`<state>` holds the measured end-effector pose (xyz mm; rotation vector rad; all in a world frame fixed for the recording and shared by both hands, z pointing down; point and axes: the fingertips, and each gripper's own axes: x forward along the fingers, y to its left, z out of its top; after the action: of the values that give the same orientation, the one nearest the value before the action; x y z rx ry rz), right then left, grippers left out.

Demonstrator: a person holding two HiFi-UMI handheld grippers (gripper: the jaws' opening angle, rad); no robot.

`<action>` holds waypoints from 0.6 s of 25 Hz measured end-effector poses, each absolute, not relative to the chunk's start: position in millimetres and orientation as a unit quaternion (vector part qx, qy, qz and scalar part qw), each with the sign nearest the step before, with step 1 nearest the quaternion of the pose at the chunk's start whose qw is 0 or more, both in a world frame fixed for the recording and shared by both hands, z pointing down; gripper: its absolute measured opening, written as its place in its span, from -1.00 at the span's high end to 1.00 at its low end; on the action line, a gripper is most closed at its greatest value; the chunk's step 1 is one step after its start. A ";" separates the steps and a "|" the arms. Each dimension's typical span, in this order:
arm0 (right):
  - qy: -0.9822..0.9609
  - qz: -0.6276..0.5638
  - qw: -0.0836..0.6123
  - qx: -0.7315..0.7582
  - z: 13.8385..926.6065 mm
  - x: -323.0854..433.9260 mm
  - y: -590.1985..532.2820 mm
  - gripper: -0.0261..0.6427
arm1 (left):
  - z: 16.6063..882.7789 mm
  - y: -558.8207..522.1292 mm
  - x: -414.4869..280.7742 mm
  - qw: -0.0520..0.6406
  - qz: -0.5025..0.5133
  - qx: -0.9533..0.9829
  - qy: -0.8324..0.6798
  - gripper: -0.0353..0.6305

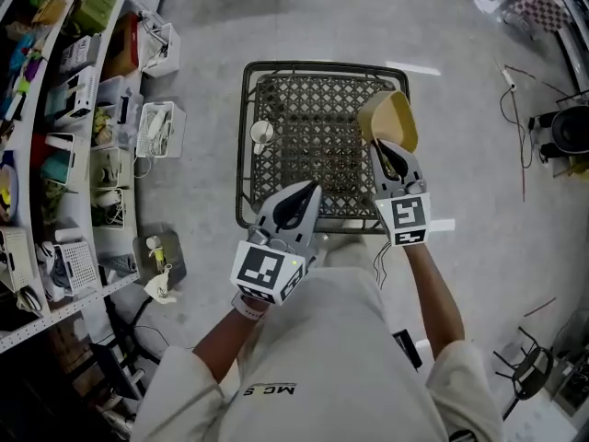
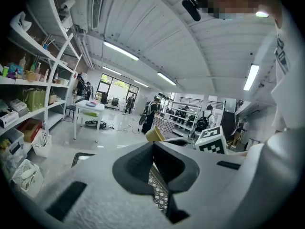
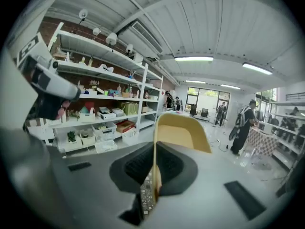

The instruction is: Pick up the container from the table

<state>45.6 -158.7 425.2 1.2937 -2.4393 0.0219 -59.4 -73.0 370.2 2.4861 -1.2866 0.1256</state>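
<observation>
A tan, open-topped container (image 1: 390, 120) hangs above the right side of the dark lattice table (image 1: 317, 134), lifted off it and tilted. My right gripper (image 1: 381, 149) is shut on its thin wall; in the right gripper view the container (image 3: 178, 131) rises straight out from between the jaws. My left gripper (image 1: 308, 190) is shut with nothing in it, held low over the table's near edge. From the left gripper view the container (image 2: 154, 134) shows small beyond the jaws, beside the right gripper's marker cube (image 2: 212, 140).
A small round metal lid-like object (image 1: 261, 133) lies on the table's left part. Shelves (image 1: 55, 127) packed with bins and boxes run along the left. White baskets (image 1: 160, 129) sit on the floor by them. Cables (image 1: 517, 99) trail at right.
</observation>
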 end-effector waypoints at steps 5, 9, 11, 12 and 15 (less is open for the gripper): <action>-0.861 -0.015 0.146 0.487 366.2 50.6 -133.7 0.84 | 362.7 -65.5 -68.5 0.162 0.035 0.875 -0.454 0.83; -0.856 -0.030 0.103 0.506 321.3 52.9 -113.8 0.85 | 357.4 -62.5 -78.3 0.153 0.025 0.873 -0.462 0.83; -0.852 -0.032 0.087 0.515 305.2 55.4 -103.4 0.85 | 353.9 -60.9 -81.6 0.147 0.020 0.873 -0.465 0.83; -0.851 -0.034 0.082 0.518 298.5 57.1 -98.3 0.84 | 352.1 -60.2 -82.9 0.144 0.017 0.873 -0.466 0.83; -0.845 -0.042 0.074 0.527 283.9 66.1 -81.6 0.84 | 346.4 -58.7 -86.3 0.137 0.011 0.871 -0.472 0.83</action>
<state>66.1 -81.6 283.9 1.5835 -2.5375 -0.1272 -86.3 -58.7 346.4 2.5203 -1.3643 0.0325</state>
